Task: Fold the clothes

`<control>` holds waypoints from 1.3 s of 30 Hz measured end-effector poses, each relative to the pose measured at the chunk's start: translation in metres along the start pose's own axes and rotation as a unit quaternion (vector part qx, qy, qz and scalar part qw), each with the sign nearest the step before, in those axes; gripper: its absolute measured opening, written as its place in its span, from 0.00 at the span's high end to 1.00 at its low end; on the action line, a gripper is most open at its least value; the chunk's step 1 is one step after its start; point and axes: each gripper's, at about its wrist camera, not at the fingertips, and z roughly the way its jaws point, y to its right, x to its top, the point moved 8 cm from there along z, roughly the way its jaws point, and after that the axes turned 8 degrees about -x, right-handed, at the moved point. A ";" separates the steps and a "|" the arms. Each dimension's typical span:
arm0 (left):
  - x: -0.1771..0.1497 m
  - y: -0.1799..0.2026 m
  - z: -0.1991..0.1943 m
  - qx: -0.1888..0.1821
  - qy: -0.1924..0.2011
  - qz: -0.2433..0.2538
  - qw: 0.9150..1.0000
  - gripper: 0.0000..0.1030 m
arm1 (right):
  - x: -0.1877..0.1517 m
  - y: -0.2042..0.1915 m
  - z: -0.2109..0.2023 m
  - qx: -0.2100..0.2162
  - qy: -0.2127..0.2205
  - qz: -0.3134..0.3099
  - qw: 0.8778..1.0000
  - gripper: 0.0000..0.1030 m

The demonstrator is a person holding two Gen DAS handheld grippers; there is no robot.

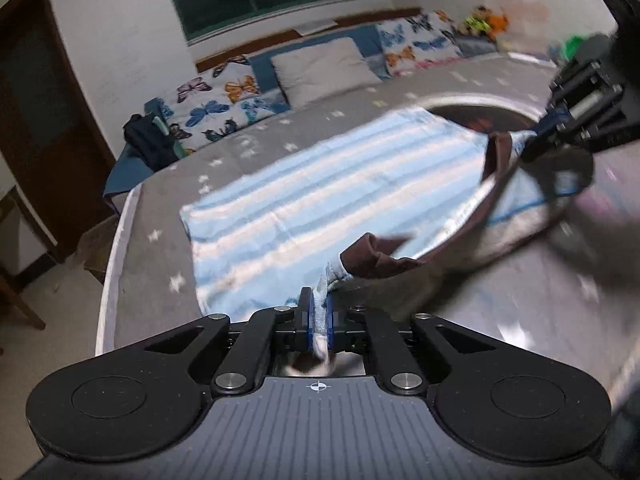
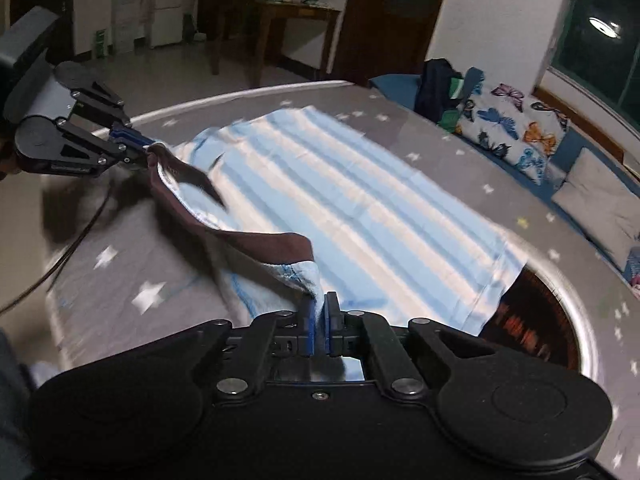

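A light blue and white striped garment (image 1: 320,192) lies spread on a grey star-patterned bed; it also shows in the right wrist view (image 2: 340,200). Its near edge has a dark brown band (image 1: 384,260), also in the right wrist view (image 2: 256,244). My left gripper (image 1: 319,312) is shut on one end of that edge and shows in the right wrist view (image 2: 140,150). My right gripper (image 2: 320,316) is shut on the other end and shows in the left wrist view (image 1: 536,136). The banded edge hangs lifted between them, above the bed.
The grey bed (image 1: 160,264) has butterfly pillows (image 1: 216,108) and a grey pillow (image 1: 324,68) along the far side. A dark round patch (image 2: 536,320) lies beside the garment. A dark bag (image 1: 148,144) sits at the bed's corner. A wooden table (image 2: 288,28) stands beyond.
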 end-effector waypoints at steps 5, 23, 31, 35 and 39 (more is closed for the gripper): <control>0.069 -0.047 0.026 0.016 0.021 -0.060 0.998 0.95 | 0.058 0.043 0.026 -0.056 0.015 -0.014 0.998 0.96; 0.229 -0.047 -0.099 0.114 0.281 0.003 0.953 0.95 | 0.197 0.128 -0.105 -0.249 0.261 -0.035 0.932 0.96; 0.044 0.012 -0.025 0.054 0.095 0.003 0.994 0.95 | 0.028 0.026 -0.028 -0.116 0.110 -0.071 0.985 0.96; -0.029 0.032 -0.016 0.037 0.025 -0.011 0.999 0.95 | -0.051 -0.036 -0.004 -0.048 0.030 -0.084 0.995 0.96; -0.060 0.035 -0.028 0.031 -0.003 -0.015 0.999 0.93 | -0.079 -0.074 -0.008 -0.004 0.000 -0.074 0.997 0.93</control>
